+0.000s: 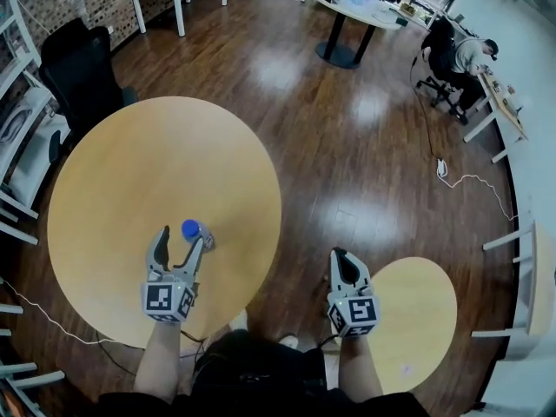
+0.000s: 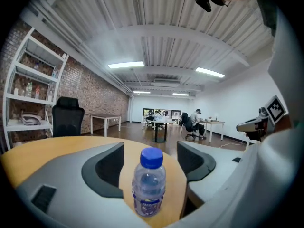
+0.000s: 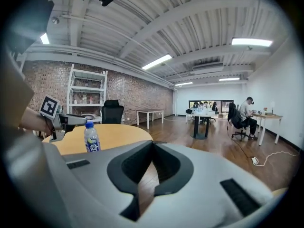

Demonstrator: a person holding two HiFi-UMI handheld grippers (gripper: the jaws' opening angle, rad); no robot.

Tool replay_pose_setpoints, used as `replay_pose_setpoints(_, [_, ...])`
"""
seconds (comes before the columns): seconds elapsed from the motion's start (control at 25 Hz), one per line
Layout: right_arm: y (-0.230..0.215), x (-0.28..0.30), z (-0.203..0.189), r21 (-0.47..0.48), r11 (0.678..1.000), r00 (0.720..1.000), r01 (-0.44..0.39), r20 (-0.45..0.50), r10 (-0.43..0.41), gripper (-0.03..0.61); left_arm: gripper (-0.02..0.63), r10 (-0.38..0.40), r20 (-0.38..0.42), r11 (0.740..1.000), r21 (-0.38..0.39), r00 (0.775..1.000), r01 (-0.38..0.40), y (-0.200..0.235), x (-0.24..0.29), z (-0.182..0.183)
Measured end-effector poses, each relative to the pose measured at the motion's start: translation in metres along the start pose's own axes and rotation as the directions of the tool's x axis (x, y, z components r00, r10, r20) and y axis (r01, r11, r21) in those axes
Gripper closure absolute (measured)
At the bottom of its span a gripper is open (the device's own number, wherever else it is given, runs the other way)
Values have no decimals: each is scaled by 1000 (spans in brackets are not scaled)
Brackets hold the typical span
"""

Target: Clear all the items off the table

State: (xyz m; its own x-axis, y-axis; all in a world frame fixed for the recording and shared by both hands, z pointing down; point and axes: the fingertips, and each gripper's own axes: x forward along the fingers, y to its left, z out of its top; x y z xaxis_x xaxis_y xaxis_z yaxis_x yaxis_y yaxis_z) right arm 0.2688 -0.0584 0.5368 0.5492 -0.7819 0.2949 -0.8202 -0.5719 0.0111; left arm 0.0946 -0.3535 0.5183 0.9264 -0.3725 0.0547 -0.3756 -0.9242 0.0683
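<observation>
- Container: one small clear plastic bottle (image 2: 149,186) stands upright on the round light wooden surface (image 1: 130,172), near the edge closest to me.
- Closure: a blue screw cap (image 2: 152,157) is fitted on the bottle.
- Contents: the bottle wall shows clear with a faint blue tint. I cannot tell the fill level.
- Label: a blue-purple label band (image 2: 148,205) wraps the lower body. It carries a pale mark, but the print is too small and blurred to read.
- Left gripper (image 1: 181,240): my fingers (image 2: 102,167) stand wide apart, one on each side of the bottle. A strip of the surface shows between each pad and the bottle, so nothing is gripped.
- Right gripper (image 1: 344,259): my fingers (image 3: 164,163) are closed tip to tip with nothing between them. Only dark wooden floor (image 1: 347,146) shows through the curved gap behind the tips.
- Right gripper position: it hangs between the round surface and a smaller round wooden table (image 1: 417,311), well apart from the bottle.
- Surface load: the bottle is the only item I see on the round surface.
</observation>
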Motion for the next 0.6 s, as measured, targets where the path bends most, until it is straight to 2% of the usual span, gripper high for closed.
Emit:
replay_pose_setpoints(0.08, [-8, -15, 6, -24, 1000, 999, 19, 31, -18, 574, 384, 62, 35, 998, 19, 997, -63, 0, -8, 16])
replay_pose_setpoints(0.16, [-14, -30, 11, -47, 998, 998, 33, 53, -30, 574, 415, 84, 68, 996, 16, 994, -85, -8, -16, 28])
replay_pose_setpoints(0.2, [-18, -38, 13, -51, 998, 997, 42, 65, -39, 574, 461, 79, 86, 997, 14, 993, -80, -15, -19, 33])
replay_pose_setpoints(0.28, [-30, -58, 16, -46, 997, 994, 68, 90, -63, 574, 474, 57, 120, 998, 20, 991, -60, -34, -24, 41])
replay_pose_setpoints(0.32, [-38, -69, 17, -44, 996, 992, 84, 102, -79, 574, 544, 43, 133, 999, 26, 990, -47, -45, -25, 45])
replay_pose_setpoints(0.44, [-62, -103, 15, -36, 989, 982, 146, 122, -141, 574, 612, -55, 149, 998, 23, 987, 52, -81, -20, 52])
replay_pose_setpoints(0.6, [-95, -146, 17, 15, 969, 959, 245, 145, -245, 574, 612, -232, 175, 972, 13, 957, 234, -146, -6, 66])
